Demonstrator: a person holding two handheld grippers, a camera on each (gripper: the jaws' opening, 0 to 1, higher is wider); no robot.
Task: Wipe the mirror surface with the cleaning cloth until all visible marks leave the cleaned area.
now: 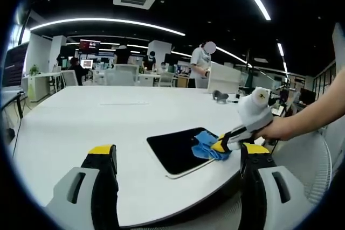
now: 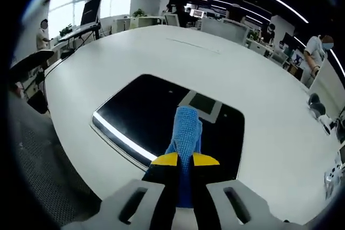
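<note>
the mirror (image 2: 161,119) lies flat on the white table (image 2: 178,63), close to the table's near edge, a dark rounded rectangle whose glass reflects a ceiling light strip and a vent panel. in the right gripper view the right gripper (image 2: 185,160) has its yellow-tipped jaws clenched on the blue cleaning cloth (image 2: 186,130), and the free end of the cloth lies on the mirror's glass toward the mirror's near edge. in the left gripper view the same gripper (image 1: 225,145) comes in from the right, held by a person's hand (image 1: 280,129), with the bunched cloth (image 1: 206,145) pressed at the mirror's (image 1: 175,149) right-hand end. the left gripper (image 1: 178,157) hangs over the table's near edge beside the mirror, its two jaws spread wide with nothing between them, the mirror seen in the gap. beyond the table's far edge are desks, chairs, monitors and several people (image 1: 200,65) in an open office.
</note>
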